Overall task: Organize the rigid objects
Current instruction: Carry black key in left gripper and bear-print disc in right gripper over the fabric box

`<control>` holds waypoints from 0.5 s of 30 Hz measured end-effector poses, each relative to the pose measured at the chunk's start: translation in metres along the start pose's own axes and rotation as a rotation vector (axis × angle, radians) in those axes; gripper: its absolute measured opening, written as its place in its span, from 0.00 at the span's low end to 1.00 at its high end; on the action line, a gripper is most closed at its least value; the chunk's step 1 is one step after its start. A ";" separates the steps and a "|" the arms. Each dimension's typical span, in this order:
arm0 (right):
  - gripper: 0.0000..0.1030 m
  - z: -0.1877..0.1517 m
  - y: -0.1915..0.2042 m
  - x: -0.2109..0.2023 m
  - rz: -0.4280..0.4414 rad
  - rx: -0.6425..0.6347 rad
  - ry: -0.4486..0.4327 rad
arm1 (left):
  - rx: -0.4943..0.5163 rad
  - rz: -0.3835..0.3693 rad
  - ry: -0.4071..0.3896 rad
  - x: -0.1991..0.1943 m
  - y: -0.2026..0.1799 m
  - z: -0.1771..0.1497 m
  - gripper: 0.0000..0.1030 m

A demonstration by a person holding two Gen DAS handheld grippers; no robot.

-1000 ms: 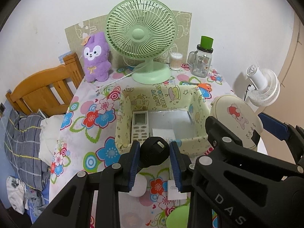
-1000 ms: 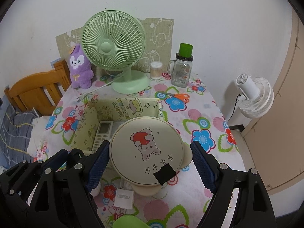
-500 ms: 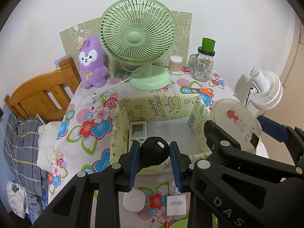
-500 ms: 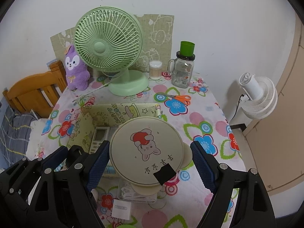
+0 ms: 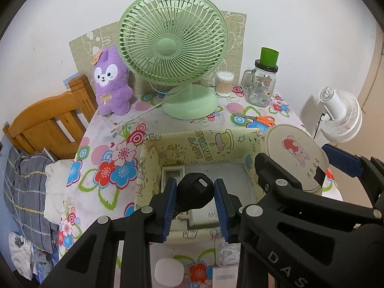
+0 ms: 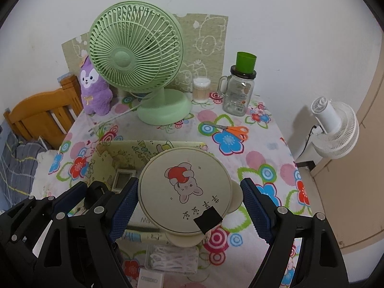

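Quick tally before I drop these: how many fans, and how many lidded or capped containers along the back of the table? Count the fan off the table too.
Fans: 2, green desk fan and white fan beyond the table.
Containers at the back: 2, cotton swab tub and glass jar.
Total: 4

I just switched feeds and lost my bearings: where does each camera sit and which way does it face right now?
Left wrist: on the left gripper, looking forward and down over the storage box toward the green fan; its fingers clamp a black round object, and the right gripper crosses its lower right.
Right wrist: on the right gripper, facing the same way; its fingers bracket a cream round lid, with the left gripper at lower left.
Both show the fan, box, scissors and glass jar.
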State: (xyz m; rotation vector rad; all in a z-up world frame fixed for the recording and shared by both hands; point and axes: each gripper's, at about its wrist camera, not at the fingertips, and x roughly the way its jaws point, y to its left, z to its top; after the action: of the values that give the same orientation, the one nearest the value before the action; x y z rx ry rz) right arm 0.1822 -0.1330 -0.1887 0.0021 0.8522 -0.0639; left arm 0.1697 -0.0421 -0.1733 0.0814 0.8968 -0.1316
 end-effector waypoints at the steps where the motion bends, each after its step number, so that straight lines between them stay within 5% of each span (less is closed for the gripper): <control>1: 0.83 0.001 0.000 0.003 0.001 -0.001 0.002 | 0.001 0.000 0.002 0.003 0.000 0.003 0.31; 15: 0.83 0.023 -0.001 0.044 0.025 -0.004 0.025 | -0.015 -0.019 0.026 0.044 0.003 0.021 0.31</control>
State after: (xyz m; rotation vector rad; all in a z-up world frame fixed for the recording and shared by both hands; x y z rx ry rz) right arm 0.2278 -0.1369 -0.2069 0.0100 0.8772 -0.0386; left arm 0.2140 -0.0450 -0.1947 0.0610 0.9248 -0.1418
